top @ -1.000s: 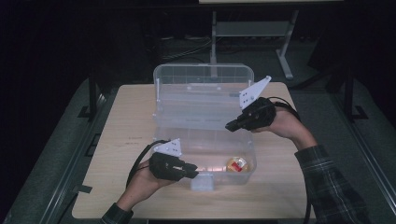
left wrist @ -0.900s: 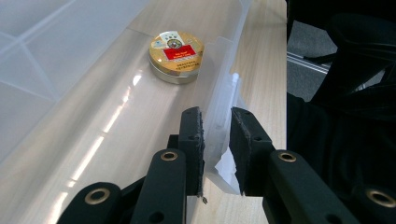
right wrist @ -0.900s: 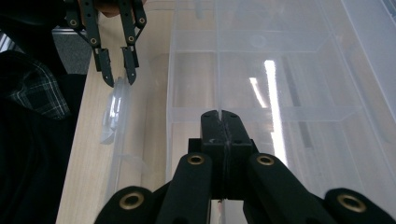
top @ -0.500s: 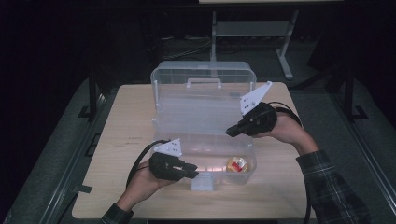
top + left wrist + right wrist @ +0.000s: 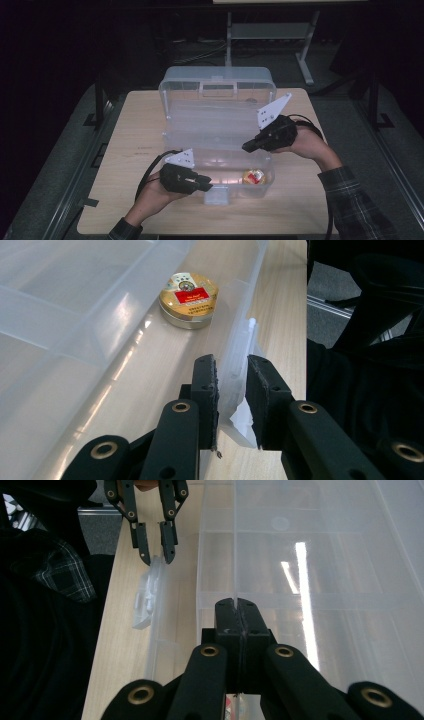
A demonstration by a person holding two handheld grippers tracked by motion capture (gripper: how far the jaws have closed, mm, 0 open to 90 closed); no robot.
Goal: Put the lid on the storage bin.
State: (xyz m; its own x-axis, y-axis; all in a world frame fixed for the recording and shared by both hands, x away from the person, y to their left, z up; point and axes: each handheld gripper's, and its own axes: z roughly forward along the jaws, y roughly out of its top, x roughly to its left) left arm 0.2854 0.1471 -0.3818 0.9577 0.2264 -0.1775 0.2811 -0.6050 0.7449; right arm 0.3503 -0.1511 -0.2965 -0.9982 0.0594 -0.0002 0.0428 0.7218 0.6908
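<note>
A clear plastic box (image 5: 172, 150) stands open on the wooden table, its lid (image 5: 217, 76) leaning back. A round gold tin with a red label (image 5: 253, 177) lies on the box floor at the near right, also in the left gripper view (image 5: 189, 299). My left gripper (image 5: 231, 372) is shut on the box's front wall (image 5: 239, 340) beside the white latch (image 5: 216, 196). My right gripper (image 5: 239, 605) is shut on a thin upright wall of the clear inner tray (image 5: 310, 555) above the box. In the high view it sits at the tray's right end (image 5: 247, 147).
The table (image 5: 135, 130) has bare wood left and right of the box. Dark floor, metal rails and a stand (image 5: 305, 65) lie beyond its edges. A dark sleeve and plaid cuff (image 5: 65, 575) sit close on the near side. The left gripper (image 5: 156, 555) shows far off in the right gripper view.
My right gripper has drifted slightly toward the near side and down, still on the tray wall. The left gripper and the tin have stayed where they were.
</note>
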